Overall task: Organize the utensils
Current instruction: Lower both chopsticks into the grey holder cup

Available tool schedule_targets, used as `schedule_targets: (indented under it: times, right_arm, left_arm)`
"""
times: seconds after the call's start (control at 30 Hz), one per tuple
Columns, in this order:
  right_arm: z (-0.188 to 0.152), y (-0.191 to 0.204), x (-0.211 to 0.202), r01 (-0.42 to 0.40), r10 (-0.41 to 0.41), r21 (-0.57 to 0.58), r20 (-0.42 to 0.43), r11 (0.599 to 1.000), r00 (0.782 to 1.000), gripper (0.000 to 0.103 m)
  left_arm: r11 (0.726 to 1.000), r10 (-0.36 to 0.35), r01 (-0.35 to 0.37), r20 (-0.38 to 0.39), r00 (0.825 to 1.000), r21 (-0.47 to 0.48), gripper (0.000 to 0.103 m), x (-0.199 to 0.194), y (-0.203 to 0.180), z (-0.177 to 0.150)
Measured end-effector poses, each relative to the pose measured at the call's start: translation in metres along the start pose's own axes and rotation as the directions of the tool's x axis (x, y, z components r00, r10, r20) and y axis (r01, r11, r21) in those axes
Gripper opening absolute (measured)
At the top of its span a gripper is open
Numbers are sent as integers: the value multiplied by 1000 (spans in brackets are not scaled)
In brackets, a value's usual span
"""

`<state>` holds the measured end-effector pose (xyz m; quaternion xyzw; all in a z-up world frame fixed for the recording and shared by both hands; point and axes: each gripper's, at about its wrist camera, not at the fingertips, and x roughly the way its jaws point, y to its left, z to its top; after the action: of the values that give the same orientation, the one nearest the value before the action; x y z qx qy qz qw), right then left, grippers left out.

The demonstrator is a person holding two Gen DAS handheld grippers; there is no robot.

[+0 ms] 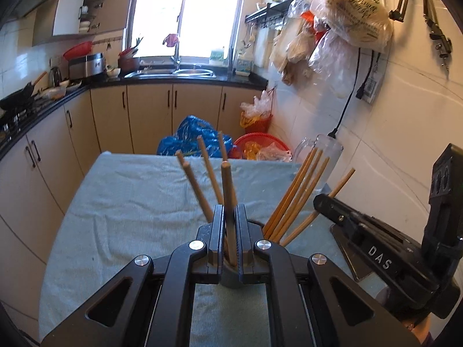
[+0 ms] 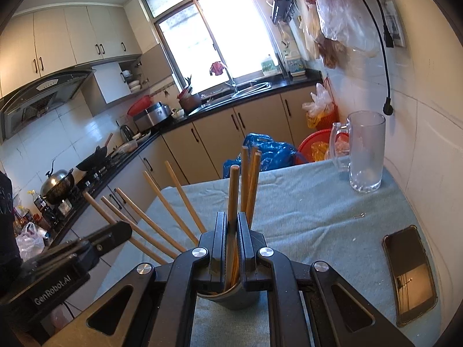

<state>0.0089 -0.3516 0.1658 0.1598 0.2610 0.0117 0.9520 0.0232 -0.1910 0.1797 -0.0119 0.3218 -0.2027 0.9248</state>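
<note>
A dark grey cup (image 1: 230,279) (image 2: 231,297) of wooden chopsticks stands on the cloth-covered table, right under both grippers. My left gripper (image 1: 230,211) is shut on one upright chopstick (image 1: 227,182) whose lower end reaches into the cup. My right gripper (image 2: 232,217) is shut on another chopstick (image 2: 233,190), also ending in the cup. Several loose chopsticks (image 1: 301,190) (image 2: 162,199) fan out of the cup. From each wrist the other gripper shows at the side: the right gripper (image 1: 319,202) and the left gripper (image 2: 124,228), both pinching a slanted stick.
A light blue cloth (image 1: 130,202) (image 2: 318,211) covers the table. A clear glass mug (image 2: 366,150) (image 1: 327,150) stands at its far right corner by the tiled wall. A black phone (image 2: 411,274) lies at the right edge. Beyond the table are blue bags, red baskets and kitchen cabinets.
</note>
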Motion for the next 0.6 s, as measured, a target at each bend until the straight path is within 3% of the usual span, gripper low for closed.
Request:
schedule_targets:
  times: [0.6]
  right_arm:
    - [0, -8, 11, 25, -25, 14, -14, 1000, 1000, 8]
  left_arm:
    - [997, 54, -55, 16, 998, 47, 7, 7, -2, -7]
